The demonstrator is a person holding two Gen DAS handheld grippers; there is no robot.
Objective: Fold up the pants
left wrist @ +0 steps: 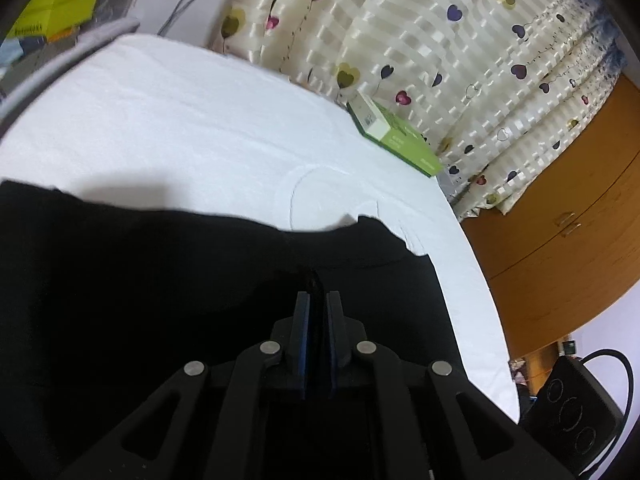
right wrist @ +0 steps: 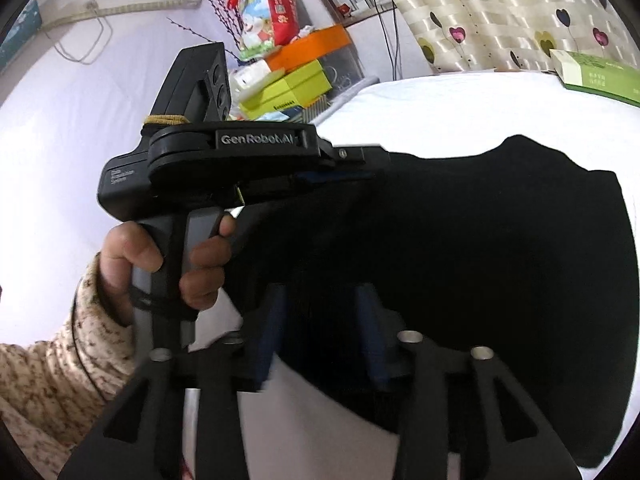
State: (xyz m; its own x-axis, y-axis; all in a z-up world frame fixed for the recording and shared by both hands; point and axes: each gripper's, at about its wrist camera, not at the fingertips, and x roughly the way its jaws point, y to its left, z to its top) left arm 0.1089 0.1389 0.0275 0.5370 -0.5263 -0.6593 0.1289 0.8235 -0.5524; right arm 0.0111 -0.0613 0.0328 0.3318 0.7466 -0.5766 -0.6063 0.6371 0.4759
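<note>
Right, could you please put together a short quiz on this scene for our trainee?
1. True or false: the right gripper stands open.
2. Which thing lies on the white sheet near the curtain? A) green box B) red mug C) blue shoe
3. Fill in: the left gripper is shut on the black ____.
Key: 1 true; 2 A; 3 pants.

The left claw [left wrist: 319, 300] sits low over black pants [left wrist: 160, 300], its blue pads nearly together with a pinch of dark fabric between them. The pants lie on a white-covered bench [left wrist: 180, 120]. A green box [left wrist: 394, 136] rests at the far edge, beside a heart-patterned curtain [left wrist: 440, 40].
</note>
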